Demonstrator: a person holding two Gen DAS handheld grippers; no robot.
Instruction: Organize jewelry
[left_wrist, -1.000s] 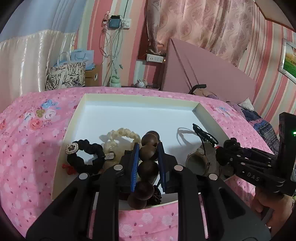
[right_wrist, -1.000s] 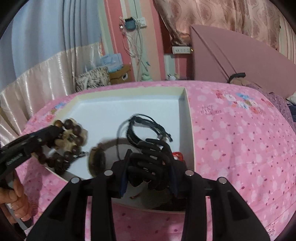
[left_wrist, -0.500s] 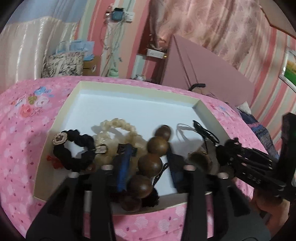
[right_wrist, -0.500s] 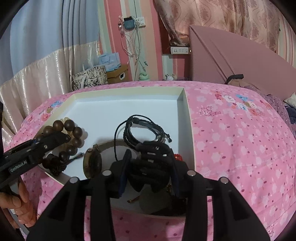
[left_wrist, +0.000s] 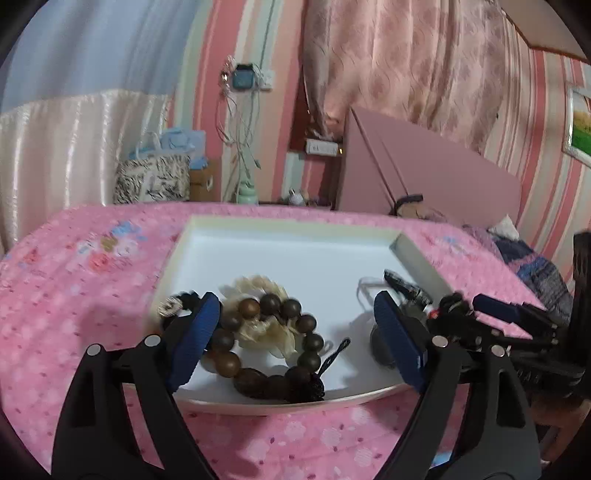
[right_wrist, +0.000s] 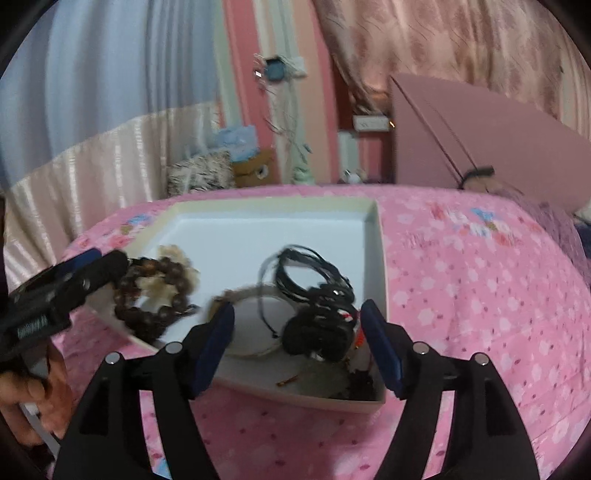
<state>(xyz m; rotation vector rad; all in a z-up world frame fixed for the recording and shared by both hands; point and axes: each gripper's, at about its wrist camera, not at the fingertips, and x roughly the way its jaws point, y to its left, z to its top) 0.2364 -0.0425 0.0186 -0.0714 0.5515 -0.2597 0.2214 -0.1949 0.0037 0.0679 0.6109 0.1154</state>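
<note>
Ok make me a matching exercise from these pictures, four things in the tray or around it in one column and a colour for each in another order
Things:
1. big round bead bracelet
2. tray
3. bedspread
4. cord bracelets

Colours:
A. pink with flowers
B. black
C. dark brown
D. white inside, cream rim

Pairs: 1-C, 2-D, 3-A, 4-B
</note>
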